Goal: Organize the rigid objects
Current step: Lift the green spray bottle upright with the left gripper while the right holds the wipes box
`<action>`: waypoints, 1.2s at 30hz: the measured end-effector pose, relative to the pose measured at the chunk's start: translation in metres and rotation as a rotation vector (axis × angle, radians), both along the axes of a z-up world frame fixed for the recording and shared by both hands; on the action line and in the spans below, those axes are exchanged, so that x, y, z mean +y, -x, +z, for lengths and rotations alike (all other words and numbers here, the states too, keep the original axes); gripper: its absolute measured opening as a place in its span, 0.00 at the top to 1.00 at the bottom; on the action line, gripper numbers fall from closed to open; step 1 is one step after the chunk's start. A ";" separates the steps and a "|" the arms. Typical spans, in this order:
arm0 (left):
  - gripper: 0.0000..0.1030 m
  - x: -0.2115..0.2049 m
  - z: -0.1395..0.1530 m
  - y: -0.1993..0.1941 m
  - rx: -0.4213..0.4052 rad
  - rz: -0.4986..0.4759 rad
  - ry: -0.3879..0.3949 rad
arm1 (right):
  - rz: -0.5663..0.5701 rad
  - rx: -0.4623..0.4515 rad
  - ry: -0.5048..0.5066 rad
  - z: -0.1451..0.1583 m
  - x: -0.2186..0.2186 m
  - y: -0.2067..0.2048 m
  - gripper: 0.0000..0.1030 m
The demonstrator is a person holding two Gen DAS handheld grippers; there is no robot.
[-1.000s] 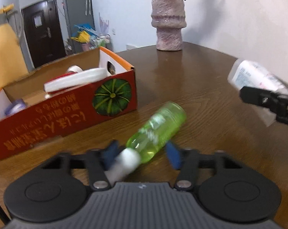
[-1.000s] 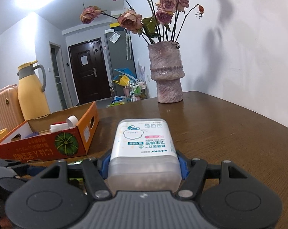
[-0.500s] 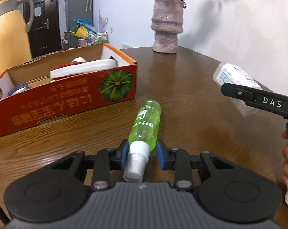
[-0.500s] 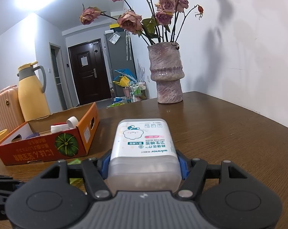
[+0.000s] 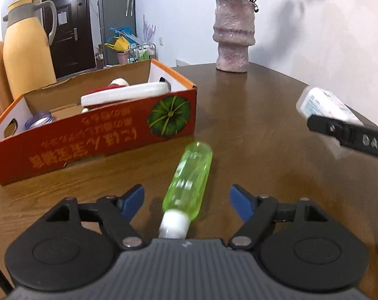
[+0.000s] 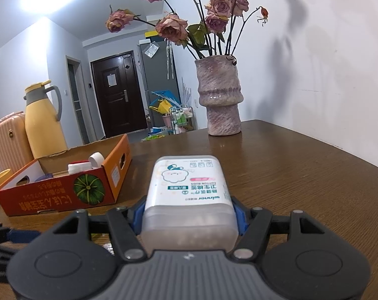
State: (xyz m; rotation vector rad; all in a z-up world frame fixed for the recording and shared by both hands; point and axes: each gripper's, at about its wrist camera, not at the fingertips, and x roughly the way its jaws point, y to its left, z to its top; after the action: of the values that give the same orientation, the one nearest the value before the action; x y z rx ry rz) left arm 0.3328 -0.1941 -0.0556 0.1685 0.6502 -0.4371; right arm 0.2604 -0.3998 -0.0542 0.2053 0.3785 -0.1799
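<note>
Pretty clearly someone's home: wooden table (image 6: 301,165) with a vase of dried roses (image 6: 220,100), yellow thermos jug (image 6: 42,122), suitcase (image 6: 6,137), dark front door (image 6: 116,92), fridge (image 6: 158,85) down the hallway.

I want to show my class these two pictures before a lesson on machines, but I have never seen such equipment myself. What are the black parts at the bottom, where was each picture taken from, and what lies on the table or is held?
There is no robot arm here. A person holds a two-fingered grasping tool in each hand, and a wide-angle camera on each looks forward along its fingers, so the black parts are the tool itself.

The left view shows the left tool open, its blue fingertips apart on either side of a green spray bottle lying on the brown table. The fingers are not touching the bottle.

The right view shows the right tool shut on a white box of cotton buds.

Also on the table stand an orange cardboard box with a pumpkin picture, already holding a few items, and a pink vase of dried roses.
</note>
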 end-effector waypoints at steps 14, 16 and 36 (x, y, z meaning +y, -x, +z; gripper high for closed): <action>0.69 -0.019 -0.009 -0.020 0.021 0.021 -0.022 | 0.015 0.026 0.003 -0.002 0.002 -0.005 0.37; 0.69 -0.017 -0.009 -0.018 0.026 0.019 -0.017 | 0.016 0.027 0.003 -0.002 0.002 -0.006 0.37; 0.69 0.060 0.038 0.020 -0.044 0.118 0.139 | 0.089 0.027 0.067 0.001 0.022 -0.011 0.37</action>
State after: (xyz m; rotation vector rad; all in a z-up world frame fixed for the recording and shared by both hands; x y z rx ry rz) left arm 0.3126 -0.1338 -0.0179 0.0074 0.5814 -0.3631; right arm 0.2715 -0.3781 -0.0527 0.1203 0.4069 -0.1079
